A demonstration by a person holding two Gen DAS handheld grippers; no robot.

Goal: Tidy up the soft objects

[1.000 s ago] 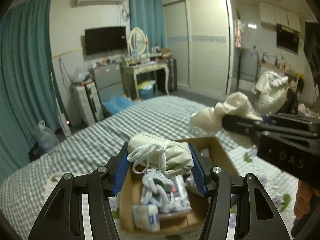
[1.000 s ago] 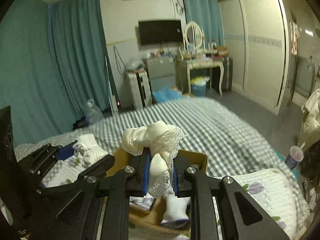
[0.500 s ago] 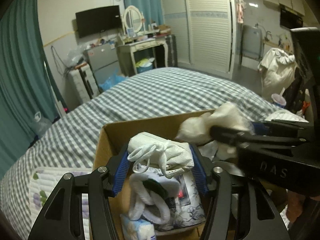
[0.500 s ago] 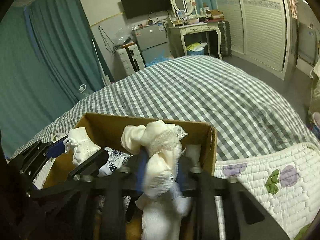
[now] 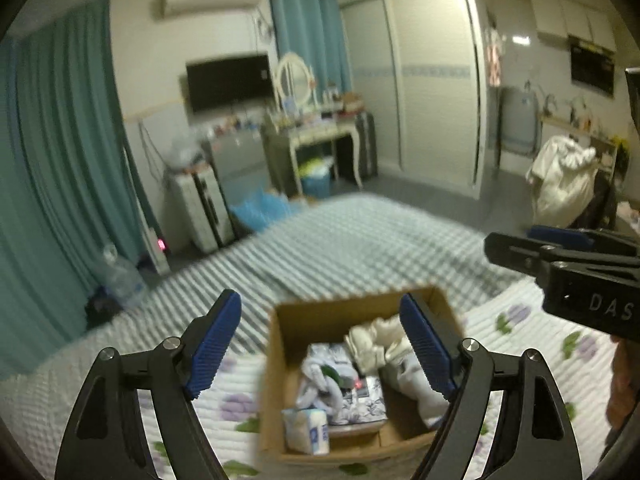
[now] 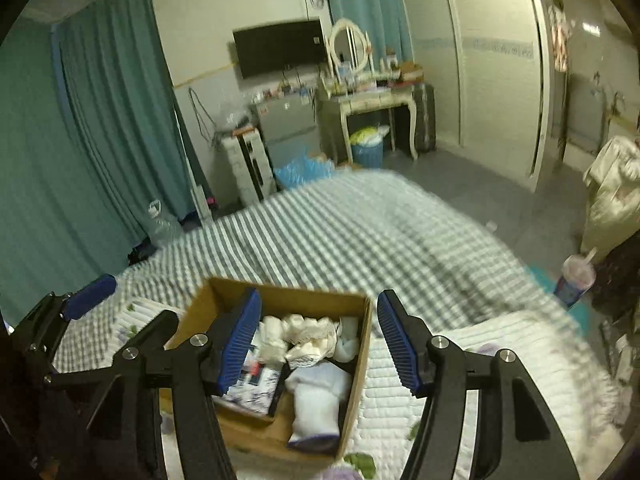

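Both the left tool (image 5: 320, 344) and right tool (image 6: 318, 338) are spread wide with nothing held, while the light, squishy cream cloth bundle (image 6: 308, 332) sits in the cardboard box (image 6: 280, 300) on the bed (image 6: 360, 240), probably best pinched at a bunched fold.

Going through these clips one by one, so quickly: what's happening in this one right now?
A person is sorting soft items into a cardboard box on the bed. Both grippers are open and empty above it: the left gripper and the right gripper. Cream lace cloth, a white sock and a tissue pack lie inside the box.
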